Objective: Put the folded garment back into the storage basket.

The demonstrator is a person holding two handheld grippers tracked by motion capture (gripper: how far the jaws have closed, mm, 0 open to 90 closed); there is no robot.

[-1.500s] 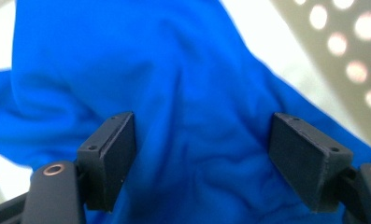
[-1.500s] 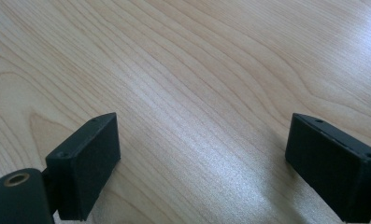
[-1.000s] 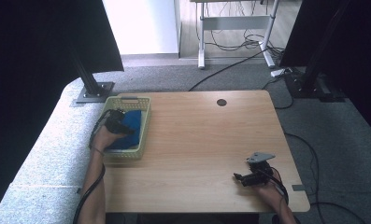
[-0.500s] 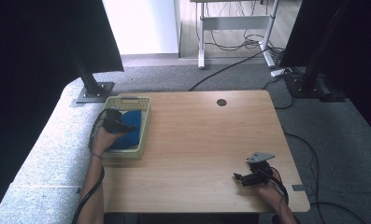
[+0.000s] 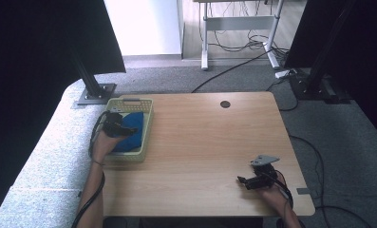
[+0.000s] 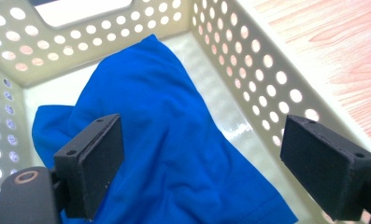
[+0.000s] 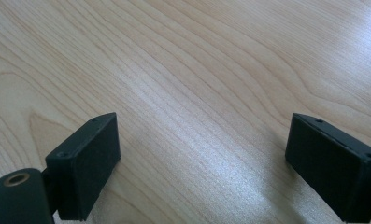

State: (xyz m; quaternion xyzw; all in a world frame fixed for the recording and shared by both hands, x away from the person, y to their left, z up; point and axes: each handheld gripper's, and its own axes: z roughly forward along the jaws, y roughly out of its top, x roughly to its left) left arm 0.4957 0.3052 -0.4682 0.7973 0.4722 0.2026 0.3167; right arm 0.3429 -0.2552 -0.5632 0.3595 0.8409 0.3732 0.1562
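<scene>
In the high view, the left gripper (image 5: pixel 122 129) hangs over the cream perforated basket (image 5: pixel 147 124) at the left-centre of the frame, and the blue cloth (image 5: pixel 131 137) lies inside that basket. The right gripper (image 5: pixel 252 180) rests low on the wooden table (image 5: pixel 200 142) toward the lower right, well apart from the basket.

In the left gripper view, the jaws stand wide apart with nothing between them; the blue cloth (image 6: pixel 174 154) spreads across the basket floor below, rumpled, with a raised fold running from upper centre to lower right. The basket wall (image 6: pixel 248 60) climbs along the right side (close to the right-hand jaw).

In the right gripper view, the jaws are likewise spread and empty over bare wood grain (image 7: pixel 197 93).

The step in hand looks like picking up the cloth. To do it well, I would lower the left gripper straight onto the raised fold, keep the right-hand jaw off the basket wall, and pinch a thick bunch of fabric rather than a thin edge.
</scene>
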